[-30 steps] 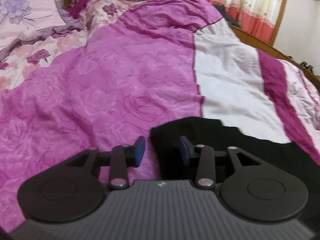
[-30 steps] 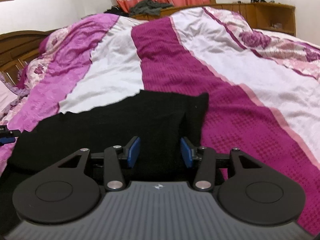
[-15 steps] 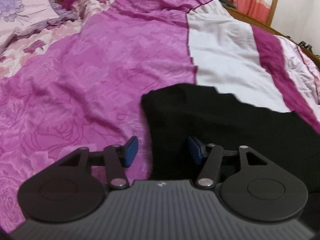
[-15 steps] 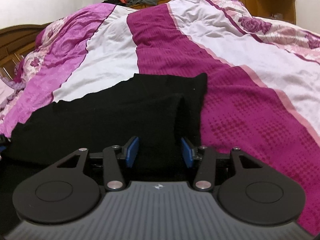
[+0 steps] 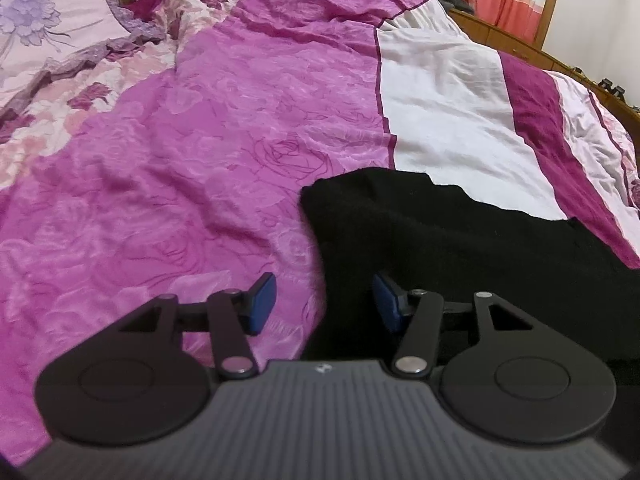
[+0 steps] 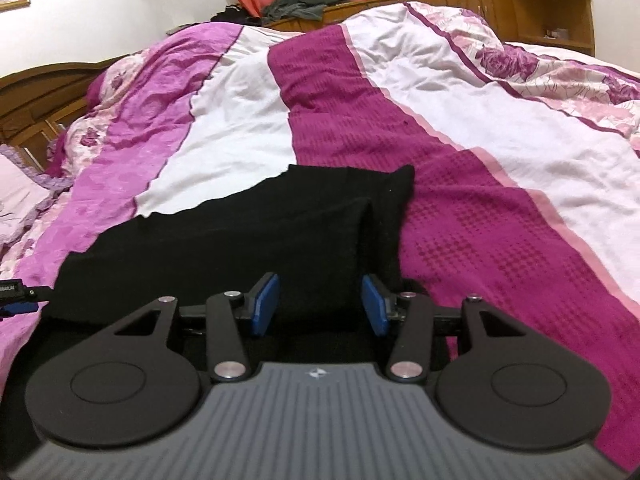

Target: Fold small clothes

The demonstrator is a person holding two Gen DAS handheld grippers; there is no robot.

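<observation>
Since one second ago, your left tool (image 5: 324, 300) has widened its jaws and shifted over the left edge of the black garment (image 5: 460, 248); your right tool (image 6: 320, 304) stays wide and empty. Garment lies flat on the bed (image 6: 500, 220), spreading from 12 toward 9 o'clock in the right view. Step in hand: taking the near corners. Next, you should lower both tools and close them on the hem.

left gripper (image 5: 324, 300) jaws wider, nearer black garment (image 5: 460, 248)
</observation>
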